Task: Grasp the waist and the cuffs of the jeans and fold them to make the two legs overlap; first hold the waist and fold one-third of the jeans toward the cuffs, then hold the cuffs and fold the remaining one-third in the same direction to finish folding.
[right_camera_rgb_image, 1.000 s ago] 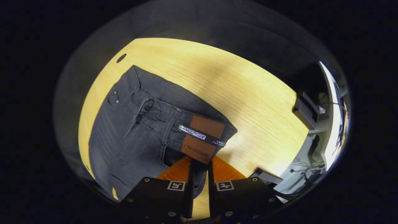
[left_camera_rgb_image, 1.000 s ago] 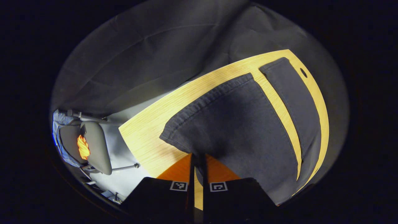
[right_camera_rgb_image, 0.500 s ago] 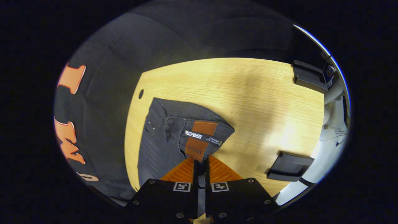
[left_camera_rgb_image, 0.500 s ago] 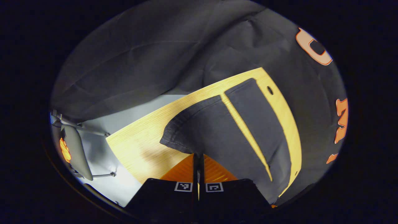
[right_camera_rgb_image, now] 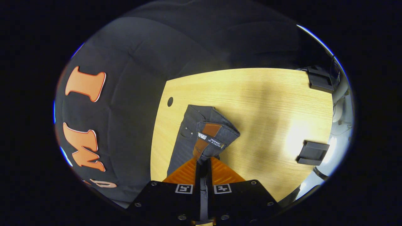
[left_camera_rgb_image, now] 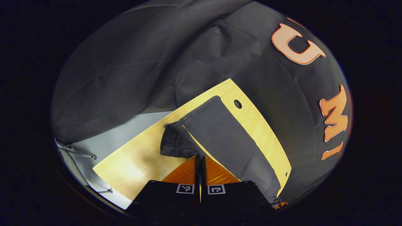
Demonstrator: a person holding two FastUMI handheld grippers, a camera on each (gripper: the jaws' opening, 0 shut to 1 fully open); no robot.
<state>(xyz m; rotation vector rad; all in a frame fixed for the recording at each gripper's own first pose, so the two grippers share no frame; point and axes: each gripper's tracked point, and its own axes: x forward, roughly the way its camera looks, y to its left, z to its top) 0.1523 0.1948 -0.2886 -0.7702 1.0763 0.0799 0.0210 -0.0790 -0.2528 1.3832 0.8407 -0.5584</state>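
Risk first: denim could slide out of either pinch mid-carry, since each grip looks to be on a thin edge and the rest hangs with weight. If one side drops, the legs land skewed instead of overlapping. Uneven height between the two hands would also twist the fold.

Left gripper [left_camera_rgb_image: 199,163], bottom centre of left gripper view, jaws nearly closed, clamped on the cuff [left_camera_rgb_image: 176,144] of the near leg. That cuff bunches just above the fingertips, lifted over the table [left_camera_rgb_image: 138,163]. The other leg [left_camera_rgb_image: 226,138] lies flat, running from upper centre down to lower right, near the table's far edge.

Right gripper [right_camera_rgb_image: 203,168], bottom centre of right gripper view, jaws narrow, pinching the waist [right_camera_rgb_image: 213,138] by the brown patch. The waistband corner folds over just above the tips; the jeans [right_camera_rgb_image: 185,141] below trail left of centre on the wood. Black blocks [right_camera_rgb_image: 312,152] sit well apart at the right.

Judged step: leg-over-leg fold, under way.
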